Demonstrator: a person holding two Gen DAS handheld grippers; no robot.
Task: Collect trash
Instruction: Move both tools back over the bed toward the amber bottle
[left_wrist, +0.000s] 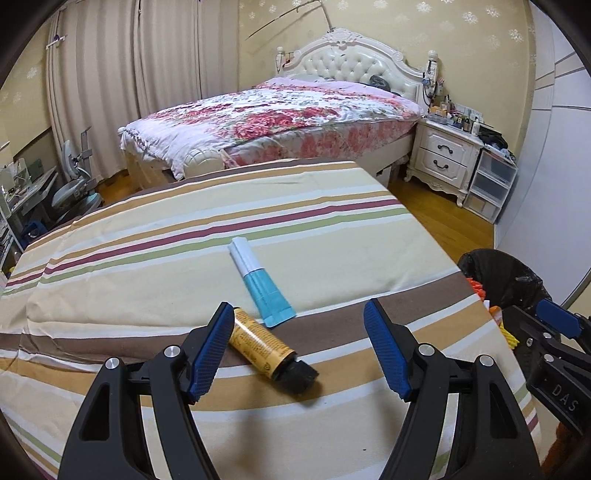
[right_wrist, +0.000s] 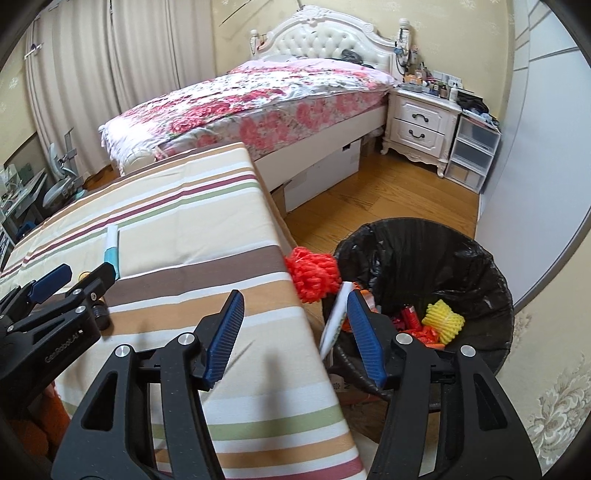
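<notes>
Nearest our left wrist camera, the left gripper (left_wrist: 299, 350) stood with its blue pads wide apart, empty, around a yellow tube (left_wrist: 258, 341) with a black cap that lay on the striped tablecloth (left_wrist: 147, 266). The tube's print was too small to read. Just beyond it lay a blue-and-white tube (left_wrist: 258, 280), flat end toward us. Our right gripper (right_wrist: 295, 332) was likewise spread and held nothing; a white wrapper (right_wrist: 334, 317) was partly hidden behind its right pad. The black-lined trash bin (right_wrist: 461, 266) beside the table held a yellow foam net (right_wrist: 443, 317) and red scraps, partly hidden. An orange foam net (right_wrist: 314, 275) hung at its rim.
</notes>
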